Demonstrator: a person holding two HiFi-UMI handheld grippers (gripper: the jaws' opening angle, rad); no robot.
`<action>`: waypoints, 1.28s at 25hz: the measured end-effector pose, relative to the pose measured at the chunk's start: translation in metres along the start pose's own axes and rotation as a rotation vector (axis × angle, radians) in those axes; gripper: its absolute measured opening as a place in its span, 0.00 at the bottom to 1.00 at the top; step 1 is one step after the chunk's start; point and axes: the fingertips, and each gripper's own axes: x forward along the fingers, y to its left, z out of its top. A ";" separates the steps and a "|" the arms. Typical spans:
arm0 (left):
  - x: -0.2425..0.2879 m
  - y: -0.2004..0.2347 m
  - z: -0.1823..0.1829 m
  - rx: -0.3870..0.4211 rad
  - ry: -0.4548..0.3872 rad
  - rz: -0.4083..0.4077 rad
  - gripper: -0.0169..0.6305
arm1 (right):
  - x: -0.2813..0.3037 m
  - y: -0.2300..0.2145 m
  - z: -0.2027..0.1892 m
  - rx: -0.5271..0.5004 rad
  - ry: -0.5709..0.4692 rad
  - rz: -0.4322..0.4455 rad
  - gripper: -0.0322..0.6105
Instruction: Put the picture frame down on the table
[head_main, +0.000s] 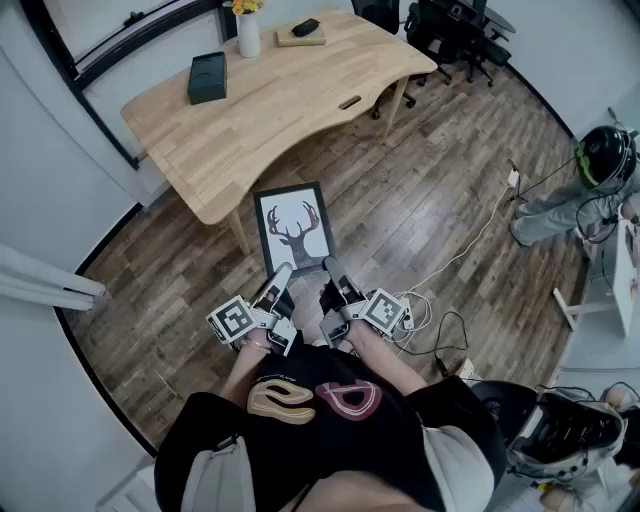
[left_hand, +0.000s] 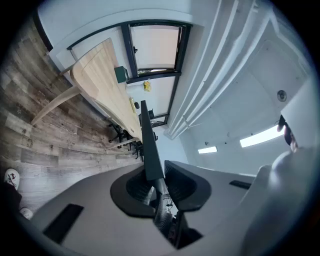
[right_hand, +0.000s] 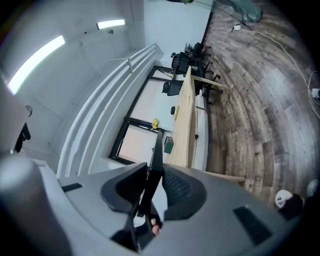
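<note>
A black picture frame with a deer print is held flat in the air above the wooden floor, just short of the light wooden table. My left gripper is shut on its near left edge and my right gripper is shut on its near right edge. In the left gripper view the frame shows edge-on as a thin dark bar between the jaws, and the table stretches off ahead. The right gripper view shows the same thin frame edge pinched between the pads, with the table beyond.
On the table stand a dark box, a white vase with yellow flowers and a flat board with a dark object. Office chairs stand at the far end. Cables trail over the floor at the right.
</note>
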 end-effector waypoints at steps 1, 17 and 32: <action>0.000 -0.001 -0.001 -0.001 -0.002 -0.002 0.14 | -0.001 0.000 0.000 0.003 0.000 -0.001 0.21; 0.001 -0.007 0.006 -0.012 0.018 -0.062 0.14 | 0.005 0.011 0.004 0.018 -0.091 0.014 0.22; 0.026 0.035 0.077 -0.013 0.016 -0.054 0.14 | 0.086 -0.008 0.003 -0.034 -0.067 -0.046 0.22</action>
